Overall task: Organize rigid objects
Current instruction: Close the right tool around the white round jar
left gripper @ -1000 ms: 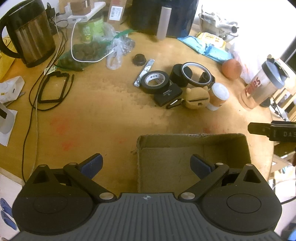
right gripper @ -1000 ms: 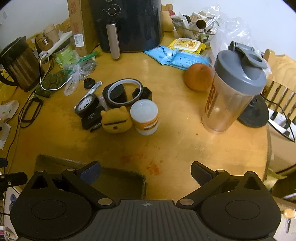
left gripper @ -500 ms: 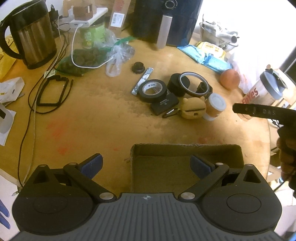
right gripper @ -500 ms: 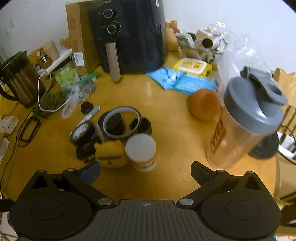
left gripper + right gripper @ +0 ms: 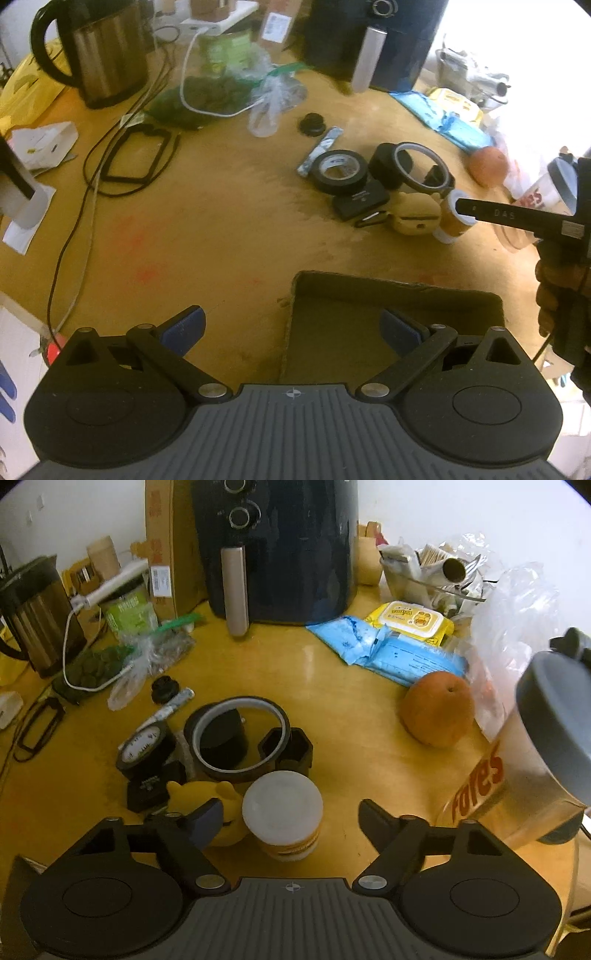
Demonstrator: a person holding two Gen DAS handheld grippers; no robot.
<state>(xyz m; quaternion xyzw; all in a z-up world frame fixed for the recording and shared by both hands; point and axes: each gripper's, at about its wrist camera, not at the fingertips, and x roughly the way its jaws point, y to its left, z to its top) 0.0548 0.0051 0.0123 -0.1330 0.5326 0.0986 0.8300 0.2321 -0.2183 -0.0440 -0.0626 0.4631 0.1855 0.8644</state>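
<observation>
A cluster of small objects lies mid-table: a white-lidded jar [image 5: 282,818], a yellow bear-shaped case [image 5: 218,812], a black tape roll [image 5: 146,747], a large thin tape ring [image 5: 236,738], a black hexagonal piece [image 5: 286,749] and a flat black box [image 5: 149,790]. My right gripper [image 5: 286,818] is open, with the jar between its fingers and not touching them. An open cardboard box [image 5: 391,325], empty, sits near the table's front edge. My left gripper [image 5: 291,328] is open and empty above the box's left wall. The right gripper's finger [image 5: 517,216] shows over the jar [image 5: 452,221].
An orange [image 5: 437,709], a grey-lidded shaker bottle [image 5: 524,760] and blue wipe packs [image 5: 388,650] are to the right. A black air fryer [image 5: 277,550] stands at the back, a kettle [image 5: 103,51], cables [image 5: 129,162] and bags to the left.
My right gripper has moved forward and down to the cluster, so the jar now sits between its open fingers. My left gripper has shifted slightly left over the box.
</observation>
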